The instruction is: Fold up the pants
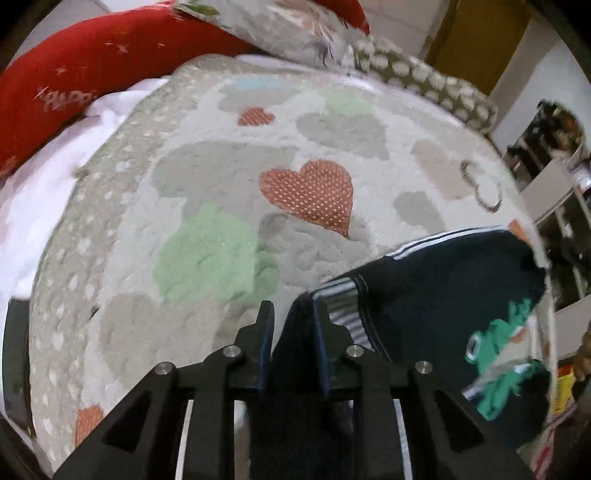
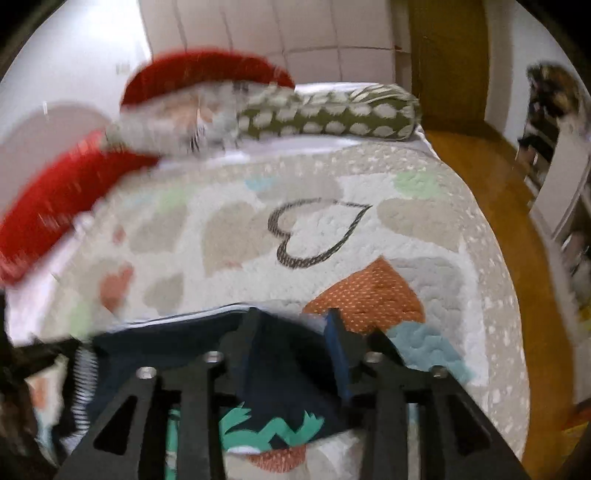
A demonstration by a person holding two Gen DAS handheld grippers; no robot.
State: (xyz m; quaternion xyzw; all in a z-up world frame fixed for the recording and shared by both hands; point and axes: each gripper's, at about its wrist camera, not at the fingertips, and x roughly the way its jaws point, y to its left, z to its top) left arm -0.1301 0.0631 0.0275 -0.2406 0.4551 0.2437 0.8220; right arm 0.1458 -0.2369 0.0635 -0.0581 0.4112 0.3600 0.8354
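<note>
**Inspector:** Left wrist view first. Surface and room?

**Assistant:** A bed with a quilt (image 1: 207,177) patterned in hearts. A red pillow (image 1: 92,66) lies along the far left edge, a floral pillow (image 1: 280,29) at the far edge, and an olive bolster (image 1: 424,81) with white spots toward the far right corner. A yellow door and shelving stand beyond the right edge.

**Inspector:** The pants?

**Assistant:** The navy pants (image 1: 443,288), with striped trim and a green print, lie near the right edge of the bed. Their long axis runs from the left gripper (image 1: 291,314) toward the right edge. The jaws are clenched on a fold of the navy cloth.

**Inspector:** Right wrist view.

**Assistant:** Blurred. The same quilt (image 2: 332,229), red pillow (image 2: 55,206) at far left, bolster (image 2: 332,114) along the far edge, wooden floor (image 2: 517,221) past the right edge, door (image 2: 450,55) behind.

**Inspector:** Pants there?

**Assistant:** The pants (image 2: 166,336) sit at the near edge, extending leftward from the right gripper (image 2: 293,317), long axis roughly parallel to that edge. The jaws are grasping the navy cloth between them.
</note>
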